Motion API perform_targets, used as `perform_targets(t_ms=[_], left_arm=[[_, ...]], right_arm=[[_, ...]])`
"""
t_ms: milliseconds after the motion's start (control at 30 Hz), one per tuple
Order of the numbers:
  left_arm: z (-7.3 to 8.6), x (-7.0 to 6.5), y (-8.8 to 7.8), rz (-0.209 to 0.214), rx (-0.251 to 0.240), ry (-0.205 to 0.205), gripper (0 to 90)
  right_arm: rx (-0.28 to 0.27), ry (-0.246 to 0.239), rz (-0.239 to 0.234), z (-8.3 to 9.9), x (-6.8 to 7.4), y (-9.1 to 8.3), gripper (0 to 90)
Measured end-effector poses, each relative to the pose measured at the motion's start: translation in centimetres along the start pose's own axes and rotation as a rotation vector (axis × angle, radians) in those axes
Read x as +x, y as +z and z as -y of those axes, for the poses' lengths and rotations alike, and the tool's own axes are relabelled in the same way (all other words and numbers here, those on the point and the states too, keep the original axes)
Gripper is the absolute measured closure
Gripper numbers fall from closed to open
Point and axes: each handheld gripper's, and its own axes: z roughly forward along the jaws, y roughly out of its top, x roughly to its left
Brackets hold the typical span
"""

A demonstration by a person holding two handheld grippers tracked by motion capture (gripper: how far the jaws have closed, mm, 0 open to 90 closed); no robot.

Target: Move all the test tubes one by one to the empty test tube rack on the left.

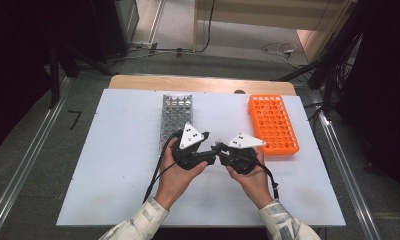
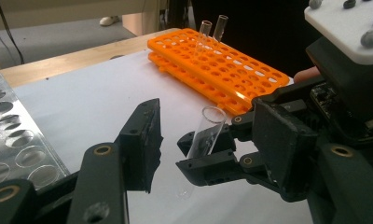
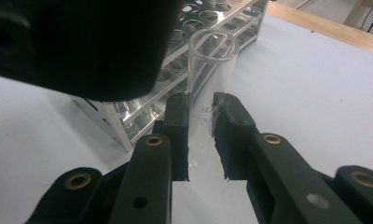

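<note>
My right gripper (image 3: 201, 106) is shut on a clear glass test tube (image 3: 211, 60), which stands upright with its open mouth up and its lower half between the pads. In the left gripper view the same tube (image 2: 211, 122) sits in the right gripper (image 2: 199, 156), which reaches in from the right. My left gripper (image 2: 208, 137) is open around it, one jaw on each side of the tube, pads apart from the glass. From above, both grippers meet nose to nose at mid-table: left gripper (image 1: 208, 154), right gripper (image 1: 219, 148), tube (image 1: 219, 142).
An orange tube rack (image 1: 273, 125) lies at the right of the white mat, with two tubes (image 2: 212, 28) standing at its far end. A metal rack (image 1: 176, 117) with round holes stands behind the left gripper. The wooden table edge (image 1: 203, 82) runs along the back.
</note>
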Motion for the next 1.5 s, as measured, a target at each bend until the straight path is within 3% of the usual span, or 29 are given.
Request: perform_targets(t_ms=[367, 700, 967, 1200, 1300, 1500], left_arm=[[0.2, -0.2, 0.6, 0.013, 0.013, 0.003, 55.3], [0.4, -0.4, 1.1, 0.005, 0.038, 0.042, 71.0], [0.4, -0.4, 1.1, -0.022, 0.036, 0.069, 75.6], [0.3, -0.3, 1.1, -0.019, 0.042, 0.061, 76.5], [0.2, -0.4, 1.2, -0.016, 0.041, 0.059, 76.5], [-0.2, 0.0, 1.2, -0.016, 0.030, 0.030, 76.5]], right_arm=[[-0.004, 0.002, -0.013, -0.1, 0.3, -0.1, 73.2], [-0.007, 0.008, -0.020, -0.2, 0.4, -0.2, 73.3], [-0.004, 0.011, -0.020, -0.1, 0.4, -0.2, 73.3], [-0.006, 0.016, -0.026, -0.1, 0.3, -0.2, 72.5], [-0.009, 0.021, -0.034, -0.2, 0.3, -0.2, 66.3], [-0.019, 0.067, -0.066, -0.1, 0.1, -0.2, 40.5]])
